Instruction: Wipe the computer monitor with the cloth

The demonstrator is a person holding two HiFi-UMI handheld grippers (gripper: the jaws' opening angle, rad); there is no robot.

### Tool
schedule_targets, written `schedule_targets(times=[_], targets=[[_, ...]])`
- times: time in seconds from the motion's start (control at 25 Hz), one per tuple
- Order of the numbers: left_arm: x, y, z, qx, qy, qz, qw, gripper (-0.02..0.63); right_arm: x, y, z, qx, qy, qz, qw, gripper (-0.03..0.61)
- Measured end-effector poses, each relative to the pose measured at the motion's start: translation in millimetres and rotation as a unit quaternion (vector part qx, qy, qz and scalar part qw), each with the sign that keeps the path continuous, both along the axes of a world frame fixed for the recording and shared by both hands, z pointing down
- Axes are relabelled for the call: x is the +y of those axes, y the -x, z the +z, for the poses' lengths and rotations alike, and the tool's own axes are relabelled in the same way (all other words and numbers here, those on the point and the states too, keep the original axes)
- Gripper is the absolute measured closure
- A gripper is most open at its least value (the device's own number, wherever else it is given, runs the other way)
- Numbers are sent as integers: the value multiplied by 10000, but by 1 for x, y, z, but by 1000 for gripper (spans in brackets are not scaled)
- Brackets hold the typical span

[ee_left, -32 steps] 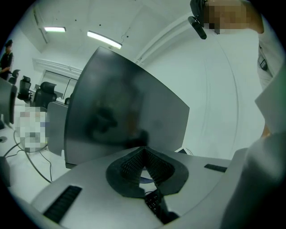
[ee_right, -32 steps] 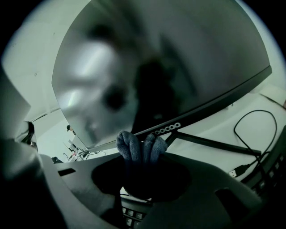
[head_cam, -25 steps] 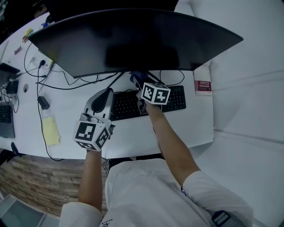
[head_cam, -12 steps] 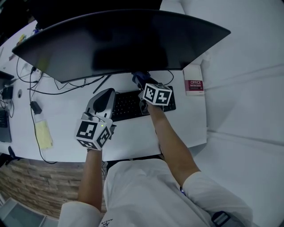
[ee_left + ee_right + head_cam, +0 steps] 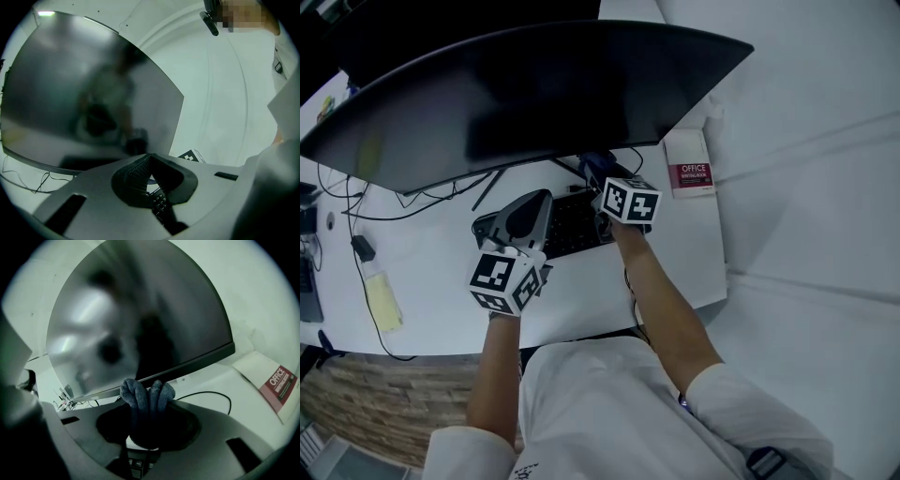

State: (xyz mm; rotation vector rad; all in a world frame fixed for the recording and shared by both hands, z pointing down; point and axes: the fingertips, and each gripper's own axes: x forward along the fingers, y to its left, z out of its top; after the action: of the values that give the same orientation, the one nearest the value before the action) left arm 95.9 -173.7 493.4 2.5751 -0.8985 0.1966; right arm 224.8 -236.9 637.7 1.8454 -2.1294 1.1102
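A wide, dark curved monitor stands across the back of the white desk; it also fills the left gripper view and the right gripper view. My right gripper is shut on a folded blue-grey cloth, whose bunched end pokes out just below the monitor's lower edge. The cloth shows as a small blue patch under the screen. My left gripper hovers over the keyboard, jaws shut with nothing between them, pads meeting at the tip.
A white and red book marked OFFICE lies at the desk's right, also in the right gripper view. Black cables and a yellow pad lie at the left. The desk's front edge runs close to the person's body.
The head camera has swung, so the desk and monitor slide leftward in view. Both grippers stay under the monitor's lower edge; the left one has edged slightly forward. The cloth remains gripped.
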Motion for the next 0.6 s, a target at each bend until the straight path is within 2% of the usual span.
schedule_targets(times=[0.6], targets=[[12, -78, 4, -113, 79, 603, 9981, 607, 14, -98, 0, 339, -39, 496, 9982, 439]])
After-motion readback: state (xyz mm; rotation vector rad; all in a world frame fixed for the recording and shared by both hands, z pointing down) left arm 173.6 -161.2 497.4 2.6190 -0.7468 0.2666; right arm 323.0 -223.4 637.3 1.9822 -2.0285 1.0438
